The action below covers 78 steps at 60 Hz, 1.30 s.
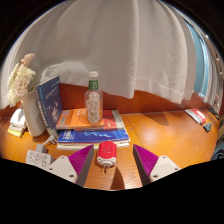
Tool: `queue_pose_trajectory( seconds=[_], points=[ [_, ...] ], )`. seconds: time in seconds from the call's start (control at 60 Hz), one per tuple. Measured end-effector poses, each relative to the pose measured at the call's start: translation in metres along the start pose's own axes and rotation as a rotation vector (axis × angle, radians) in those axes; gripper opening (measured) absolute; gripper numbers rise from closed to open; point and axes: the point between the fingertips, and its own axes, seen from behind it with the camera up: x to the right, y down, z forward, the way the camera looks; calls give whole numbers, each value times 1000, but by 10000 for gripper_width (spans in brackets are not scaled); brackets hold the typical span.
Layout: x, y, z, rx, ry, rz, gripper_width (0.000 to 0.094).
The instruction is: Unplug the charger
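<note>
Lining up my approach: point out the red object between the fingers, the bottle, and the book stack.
Red object (107,152), gripper view, its top face.
Bottle (94,100), gripper view, mid-body label.
Book stack (90,130), gripper view, top cover's front edge.

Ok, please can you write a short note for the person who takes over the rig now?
Tool: open, holding nothing, low over the wooden desk.
Charger: probably the small red and white thing between the fingers, with a gap on each side. I cannot make out its socket.
Beyond it: a stack of books with a bottle on top.
Done: approach only.
Left: close on the charger and pull it out.
</note>
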Motion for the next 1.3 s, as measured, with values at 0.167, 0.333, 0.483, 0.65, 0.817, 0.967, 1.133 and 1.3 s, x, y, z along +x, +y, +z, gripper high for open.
queue_pose_trajectory(
  seconds=[0.167, 0.333, 0.483, 0.65, 0.817, 0.967, 1.133, 1.3],
  points=[
    [-11, -35, -63, 55, -10, 73, 783],
    [-44, -60, -159, 158, -27, 109, 798],
    [-99, -42, -235, 154, -98, 109, 814],
    [-160, -11, -291, 127, -175, 71, 815],
    [-204, 18, -326, 96, -243, 30, 817],
    [-221, 31, -341, 84, -262, 19, 815],
    [-226, 36, -349, 85, -263, 2, 815],
    [-231, 38, -354, 89, -272, 11, 815]
  ],
)
